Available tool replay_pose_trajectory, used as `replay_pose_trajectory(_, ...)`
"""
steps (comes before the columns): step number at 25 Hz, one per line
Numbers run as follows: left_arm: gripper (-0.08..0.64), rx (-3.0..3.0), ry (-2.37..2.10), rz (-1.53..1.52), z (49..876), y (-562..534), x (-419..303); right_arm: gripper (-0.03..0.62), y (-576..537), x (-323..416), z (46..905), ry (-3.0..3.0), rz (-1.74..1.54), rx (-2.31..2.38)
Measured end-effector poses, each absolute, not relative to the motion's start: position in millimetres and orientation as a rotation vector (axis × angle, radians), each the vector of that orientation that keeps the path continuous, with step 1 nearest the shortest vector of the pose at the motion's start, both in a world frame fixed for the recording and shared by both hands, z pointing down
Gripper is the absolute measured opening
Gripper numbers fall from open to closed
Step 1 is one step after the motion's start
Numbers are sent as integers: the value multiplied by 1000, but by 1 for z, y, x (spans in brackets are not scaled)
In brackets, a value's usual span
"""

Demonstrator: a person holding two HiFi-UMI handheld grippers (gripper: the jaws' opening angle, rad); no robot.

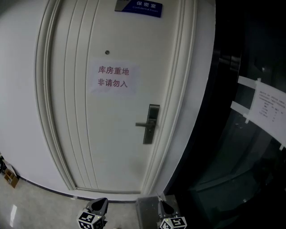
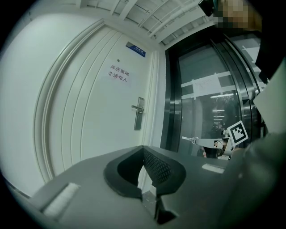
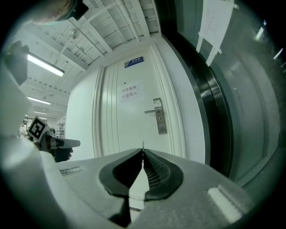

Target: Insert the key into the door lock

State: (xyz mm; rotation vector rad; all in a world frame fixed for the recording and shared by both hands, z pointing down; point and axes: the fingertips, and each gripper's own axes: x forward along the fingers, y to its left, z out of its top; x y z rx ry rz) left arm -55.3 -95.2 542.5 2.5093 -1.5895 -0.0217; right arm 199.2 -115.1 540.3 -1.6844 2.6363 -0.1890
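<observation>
A white door with raised mouldings fills the far side of the scene. On its right edge, about halfway up, sits a metal lock plate with a lever handle pointing left. The keyhole is too small to make out. A paper notice with red characters is stuck to the door above and left of the handle, and a blue sign sits at the top. Right of the door stands a dark glass wall with a white sheet taped across it. A strip of pale floor shows near the bottom left.

The right gripper has its jaws pressed together on the key. Seen edge-on in the right gripper view, the key is only a thin sliver poking out past the tips. The left gripper view shows the same key from the side, jutting out of the right gripper just ahead of its marker cube. The key points toward the door but is well apart from it. In the right gripper view its tip lines up below the handle and a little left of the lock plate.

The left gripper has its pads meeting at the tips with nothing between them. It is held just left of the right gripper, and both are level and aimed at the door.
</observation>
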Motion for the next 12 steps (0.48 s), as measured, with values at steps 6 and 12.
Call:
replay_pose_trajectory(6, 3, 2526, -1574, -17, 536, -149, -76, 11, -168, 181, 536, 2621, -203, -1705)
replay_pose_trajectory(12, 3, 2522, -1581, -24, 532, -208, -104, 11, -215, 162, 527, 2620, -185, -1736)
